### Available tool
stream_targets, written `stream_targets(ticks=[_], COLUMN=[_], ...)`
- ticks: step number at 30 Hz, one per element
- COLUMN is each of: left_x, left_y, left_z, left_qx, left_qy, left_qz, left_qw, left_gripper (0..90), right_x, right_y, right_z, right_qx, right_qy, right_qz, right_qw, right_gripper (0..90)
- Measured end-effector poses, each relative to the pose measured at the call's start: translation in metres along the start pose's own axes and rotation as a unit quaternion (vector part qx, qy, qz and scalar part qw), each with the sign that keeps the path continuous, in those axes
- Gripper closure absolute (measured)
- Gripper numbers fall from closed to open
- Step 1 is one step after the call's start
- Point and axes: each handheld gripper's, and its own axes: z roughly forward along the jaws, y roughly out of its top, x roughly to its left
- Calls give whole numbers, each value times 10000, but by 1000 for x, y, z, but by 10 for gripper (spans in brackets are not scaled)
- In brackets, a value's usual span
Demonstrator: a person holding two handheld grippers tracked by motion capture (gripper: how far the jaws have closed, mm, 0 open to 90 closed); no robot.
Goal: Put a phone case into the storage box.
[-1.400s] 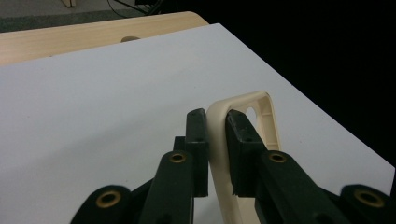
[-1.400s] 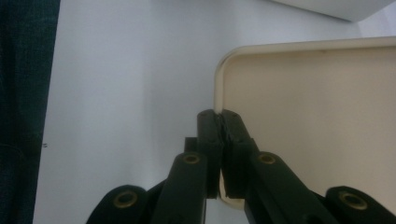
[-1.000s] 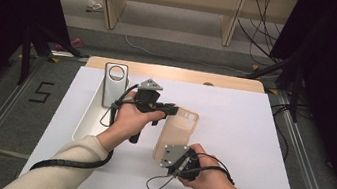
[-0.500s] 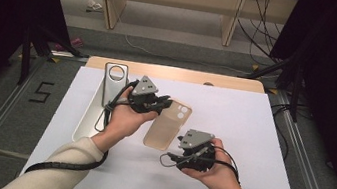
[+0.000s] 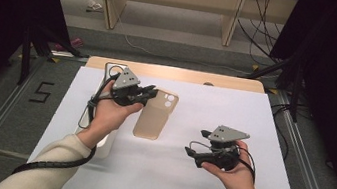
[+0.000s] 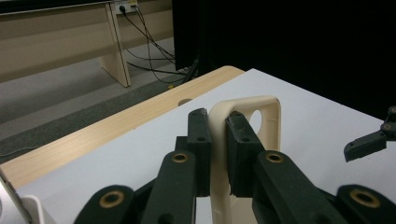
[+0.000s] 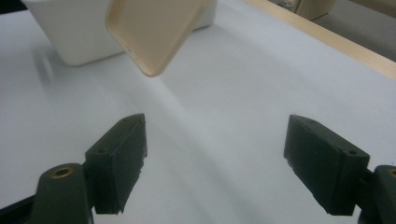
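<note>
The left gripper (image 5: 150, 93) has its jaws clamped on the rim of a beige phone case (image 5: 155, 114), lifted off the white table (image 5: 254, 117), so the pickup looks done. The right gripper (image 5: 189, 152) hangs jaws spread and empty, the case well ahead of them; placing it remains, perhaps into the white tray (image 5: 104, 141).

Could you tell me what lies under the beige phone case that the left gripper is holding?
The phone case, clamped at its edge by the left gripper, has bare white table beneath its free end. The table directly under it is covered from above.
</note>
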Motion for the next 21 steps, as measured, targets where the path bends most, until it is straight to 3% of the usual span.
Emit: stream_targets(ticks=[8,21], left_x=[7,26], left_y=[3,8], left_z=[-7,-25], left_qx=[-112,-372], left_qy=[44,148], left_qz=[40,107], left_qw=[9999,9991], left_gripper=[814,813], right_x=[-12,-18], right_y=[-8,-13], right_z=[-12,-22], right_qx=[-213,-341], right_qy=[-152,-227], right_qz=[356,500], right_qw=[9990,9979], right_gripper=[202,170])
